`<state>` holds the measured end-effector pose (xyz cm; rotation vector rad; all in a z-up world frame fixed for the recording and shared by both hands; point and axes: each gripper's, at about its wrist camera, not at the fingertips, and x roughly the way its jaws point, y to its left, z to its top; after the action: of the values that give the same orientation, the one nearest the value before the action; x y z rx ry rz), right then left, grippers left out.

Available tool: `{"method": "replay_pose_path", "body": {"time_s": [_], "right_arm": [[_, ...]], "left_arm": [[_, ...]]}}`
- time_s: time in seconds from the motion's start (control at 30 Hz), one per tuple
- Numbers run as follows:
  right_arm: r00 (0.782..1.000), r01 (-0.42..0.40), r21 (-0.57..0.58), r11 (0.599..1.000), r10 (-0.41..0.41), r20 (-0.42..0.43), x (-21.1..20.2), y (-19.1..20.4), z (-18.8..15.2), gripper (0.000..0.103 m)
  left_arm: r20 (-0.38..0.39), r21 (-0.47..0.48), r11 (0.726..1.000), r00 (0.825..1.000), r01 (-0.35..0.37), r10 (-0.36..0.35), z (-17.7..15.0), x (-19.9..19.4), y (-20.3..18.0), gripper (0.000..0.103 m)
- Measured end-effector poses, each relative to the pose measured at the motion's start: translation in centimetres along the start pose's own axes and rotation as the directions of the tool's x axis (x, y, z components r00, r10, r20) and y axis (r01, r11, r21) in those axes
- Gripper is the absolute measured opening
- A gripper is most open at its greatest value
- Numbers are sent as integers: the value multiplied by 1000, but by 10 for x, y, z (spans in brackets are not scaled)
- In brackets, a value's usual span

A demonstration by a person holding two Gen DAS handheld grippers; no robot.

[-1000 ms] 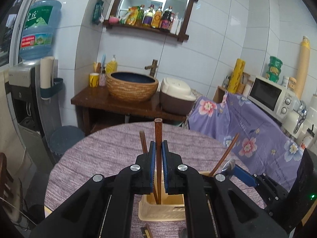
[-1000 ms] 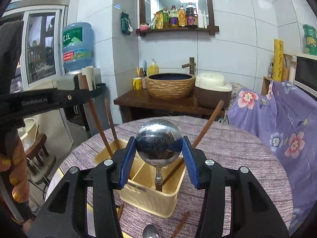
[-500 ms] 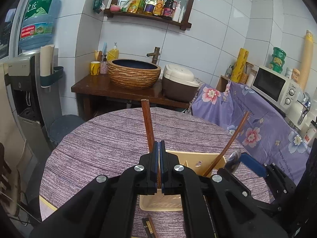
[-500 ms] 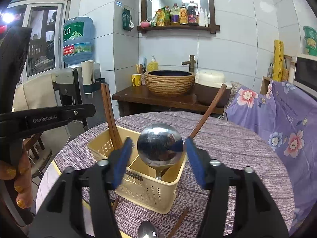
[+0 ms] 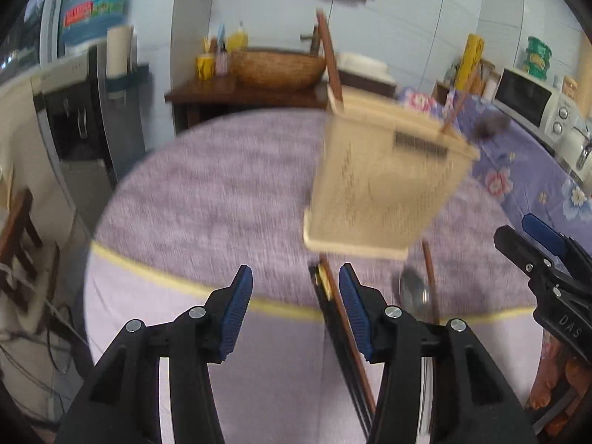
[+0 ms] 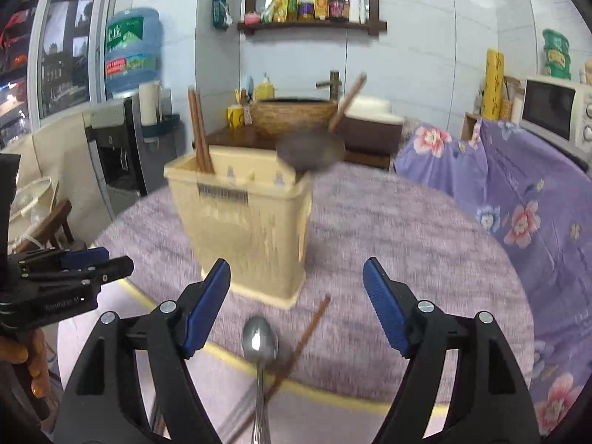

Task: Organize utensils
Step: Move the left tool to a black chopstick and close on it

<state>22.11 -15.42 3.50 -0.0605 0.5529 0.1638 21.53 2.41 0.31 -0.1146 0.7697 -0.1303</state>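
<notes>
A cream utensil holder (image 6: 244, 218) stands on the round purple table (image 6: 407, 244). Two brown chopsticks (image 6: 198, 133) stand in its left compartment, and a metal ladle (image 6: 310, 150) and another chopstick (image 6: 347, 100) lean at its right. The holder also shows in the left wrist view (image 5: 384, 181). My right gripper (image 6: 296, 303) is open and empty, above a metal spoon (image 6: 259, 340) and a loose chopstick (image 6: 299, 340) on the table. My left gripper (image 5: 292, 310) is open and empty; a brown chopstick (image 5: 346, 329) and a dark one (image 5: 329, 314) lie beside its right finger.
A spoon (image 5: 414, 292) and a chopstick (image 5: 431, 277) lie by the table's front edge. A purple floral cloth (image 6: 525, 192) covers a counter at the right, with a microwave (image 6: 555, 111). A water dispenser (image 6: 129, 118) and a wooden chair (image 5: 18, 229) stand at the left.
Both grippers have opened and pulled back and down from the holder. The left let go of its chopstick and the right let go of the ladle; both now stand in the holder.
</notes>
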Motion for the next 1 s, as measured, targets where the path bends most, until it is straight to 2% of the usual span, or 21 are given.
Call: {"method": "replay_pose_path", "body": {"time_s": [0.07,0.17,0.33,0.4,0.53,0.8,0.87,1.0], "right_arm": [[999,10,-2,1000,-10,-40,0,2,-23,74],[997,2,16,1000,-1,-83,-2,0,-43,74],[992,-12,59,998,19,-121,-4,-5,-61,74],[992,-11,67,998,19,-125,-5,-7,-65,74],[992,-24,74,997,33,-125,-7,-5,-68,74],[989,-13,66,998,22,-145,-5,-7,-64,74],[989,-28,60,998,36,-141,-3,-7,-62,74],[987,-52,44,998,58,-150,5,-3,-57,74]], "left_arm": [[-36,-6,1000,999,4,-4,-21,6,-2,47],[-79,42,999,997,7,-4,-41,14,-13,47],[-128,65,998,992,4,4,-52,27,-24,47],[-139,98,995,990,-17,31,-54,30,-29,47],[-143,107,993,987,-56,71,-53,29,-28,48],[-140,93,992,986,-81,93,-54,20,-13,46],[-136,60,996,988,-61,68,-51,17,-7,46],[-130,69,995,989,-69,78,-43,24,-8,43]]}}
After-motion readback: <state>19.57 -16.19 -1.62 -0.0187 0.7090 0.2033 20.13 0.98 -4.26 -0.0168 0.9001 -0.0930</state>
